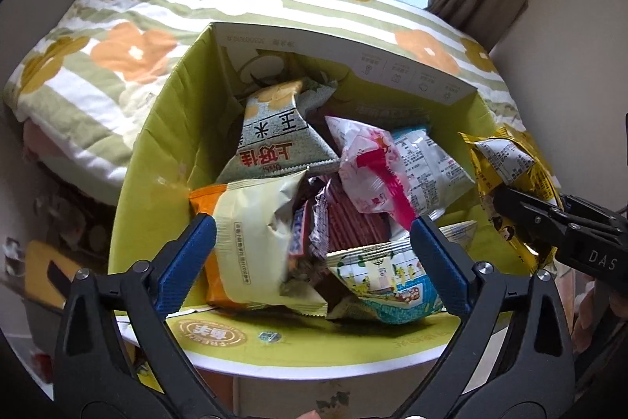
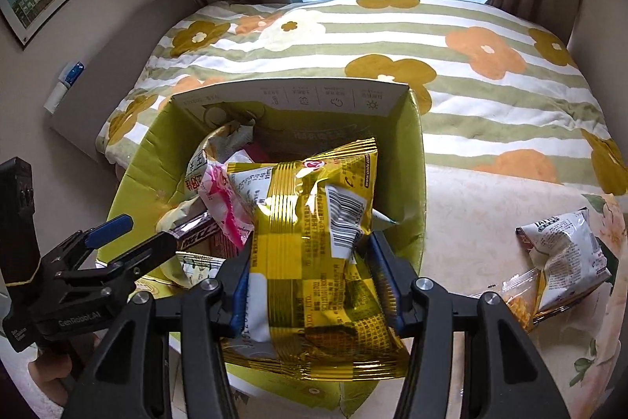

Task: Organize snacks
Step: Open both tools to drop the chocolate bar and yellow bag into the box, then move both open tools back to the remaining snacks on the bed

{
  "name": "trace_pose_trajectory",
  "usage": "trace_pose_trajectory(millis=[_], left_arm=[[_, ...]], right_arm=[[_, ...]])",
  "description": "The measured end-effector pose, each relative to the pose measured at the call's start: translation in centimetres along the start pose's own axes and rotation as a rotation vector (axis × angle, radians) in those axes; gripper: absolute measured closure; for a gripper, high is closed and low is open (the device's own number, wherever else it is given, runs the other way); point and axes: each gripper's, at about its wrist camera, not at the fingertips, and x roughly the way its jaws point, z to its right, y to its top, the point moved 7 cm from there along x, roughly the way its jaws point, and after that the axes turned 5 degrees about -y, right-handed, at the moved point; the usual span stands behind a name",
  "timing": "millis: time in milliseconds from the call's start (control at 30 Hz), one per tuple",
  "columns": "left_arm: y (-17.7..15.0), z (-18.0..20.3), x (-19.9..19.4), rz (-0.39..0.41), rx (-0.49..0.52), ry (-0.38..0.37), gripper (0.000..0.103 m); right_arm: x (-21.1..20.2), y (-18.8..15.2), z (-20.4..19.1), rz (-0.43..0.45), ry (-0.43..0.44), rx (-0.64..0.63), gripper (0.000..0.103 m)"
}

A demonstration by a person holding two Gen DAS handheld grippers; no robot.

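The right tool (image 2: 314,285) pinches a gold-yellow snack bag (image 2: 314,242) between its blue-padded fingers (image 2: 386,285), gripping the bag near its lower half so that the crinkled top, with a barcode panel, stands up over the open green cardboard box (image 2: 416,163). From the left wrist view the same bag (image 1: 506,167) hangs at the box's right edge, held by the black right tool (image 1: 522,211) coming in from the side. The left tool (image 1: 310,258) is spread wide and holds nothing, its blue pads (image 1: 184,262) hovering above the box's near side; in the right wrist view it (image 2: 129,234) shows at the left, over the box's near-left corner. Inside the box (image 1: 157,128) lies a jumble of snacks: a cream and orange packet (image 1: 251,242) at the near left, a grey-green packet with red Chinese lettering (image 1: 274,140) toward the back, a white and pink wrapper (image 1: 373,171) in the middle, a dark red packet (image 1: 353,222) beneath it, and a packet printed with cartoon figures (image 1: 384,281) at the near right. The box sits beside a bed with a striped floral quilt (image 2: 392,38). To the right of the box, well apart from it, a white snack packet (image 2: 565,254) lies on a pale flowered surface (image 2: 471,207).
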Motion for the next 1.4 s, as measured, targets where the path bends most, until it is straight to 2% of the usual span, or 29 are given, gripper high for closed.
trace_pose_trajectory(millis=[233, 333, 400, 433, 467, 600, 1067, 1400], left_arm=[[-0.3, -0.4, -0.7, 0.005, 0.018, 0.037, 0.004], [-0.4, -0.3, -1.0, 0.009, 0.024, 0.049, 0.004], [-0.6, -0.2, -1.3, 0.016, 0.021, 0.044, 0.004], [-0.7, 0.0, -1.5, 0.021, 0.022, 0.04, 0.004], [-0.8, 0.1, -1.7, 0.025, 0.024, 0.043, 0.004], [-1.1, 0.5, -2.0, 0.028, 0.035, 0.059, 0.004], [-1.4, 2.0, -4.2, 0.056, 0.086, 0.038, 0.004], [-1.0, 6.7, -5.4, 0.076, 0.205, -0.015, 0.004]], right_arm=[[0.3, -0.5, -0.3, -0.017, 0.021, 0.003, 0.054], [0.1, -0.5, -0.6, -0.004, 0.028, 0.004, 0.048], [-0.1, -0.3, -0.8, 0.014, 0.032, 0.002, 0.024], [-0.2, -0.3, -0.8, 0.025, 0.032, 0.006, 0.008], [-0.5, -0.2, -0.8, 0.041, 0.032, 0.009, 0.004], [-1.2, -0.5, -0.6, 0.08, 0.018, -0.001, 0.004], [-3.2, -1.7, -0.1, 0.108, -0.008, 0.017, 0.004], [-6.7, -2.4, 2.8, 0.202, -0.082, 0.071, 0.004]])
